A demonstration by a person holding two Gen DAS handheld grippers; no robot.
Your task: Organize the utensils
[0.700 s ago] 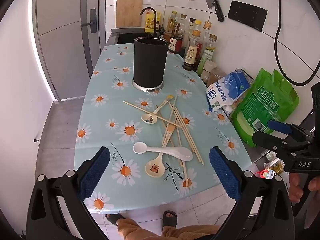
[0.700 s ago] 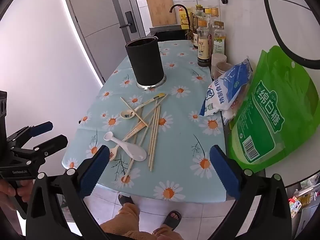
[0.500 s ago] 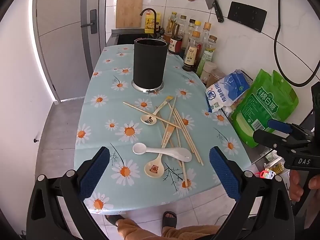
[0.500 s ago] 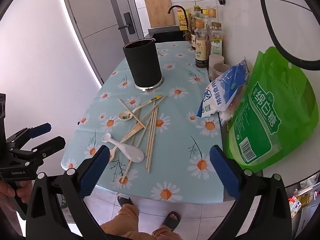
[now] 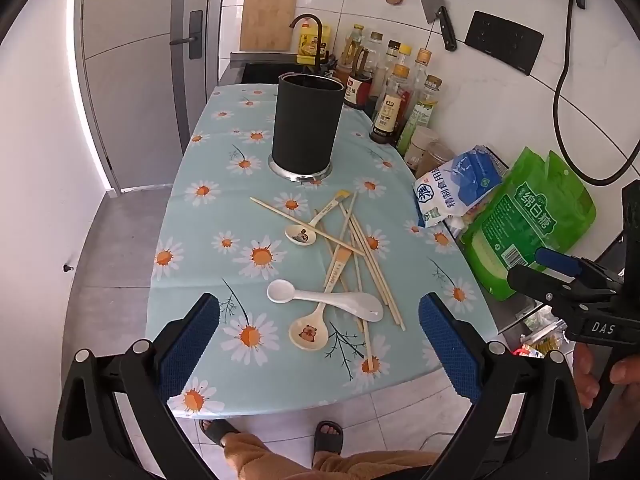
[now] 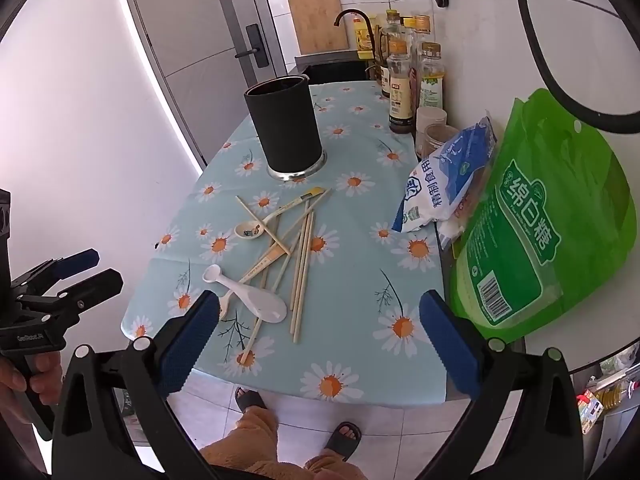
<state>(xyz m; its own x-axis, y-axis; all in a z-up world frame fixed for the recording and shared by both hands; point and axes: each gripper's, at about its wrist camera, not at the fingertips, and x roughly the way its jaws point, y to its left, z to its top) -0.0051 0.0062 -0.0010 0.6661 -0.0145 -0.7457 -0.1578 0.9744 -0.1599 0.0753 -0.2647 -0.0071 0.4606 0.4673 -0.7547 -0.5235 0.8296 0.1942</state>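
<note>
A black cylindrical utensil holder (image 5: 307, 124) (image 6: 285, 126) stands upright at the far middle of the daisy-print table (image 5: 208, 248). Nearer lies a loose pile: several wooden chopsticks (image 5: 370, 252) (image 6: 304, 252), a white spoon (image 5: 324, 298) (image 6: 248, 294), a bear-print spoon (image 5: 309, 332) and a smaller printed spoon (image 5: 301, 236) (image 6: 249, 232). My left gripper (image 5: 319, 344) is open and empty, held above the table's near edge. My right gripper (image 6: 319, 338) is open and empty, also above the near edge.
A green bag (image 5: 528, 224) (image 6: 544, 220) and a blue-white bag (image 5: 456, 192) (image 6: 444, 184) lie at the table's right edge. Several bottles (image 5: 394, 100) and jars stand at the back right by the wall. A sink and faucet (image 5: 308, 36) lie behind the holder.
Both grippers have shifted slightly; the right wrist view has drifted a little to the right and closer. Nothing on the table has moved.
</note>
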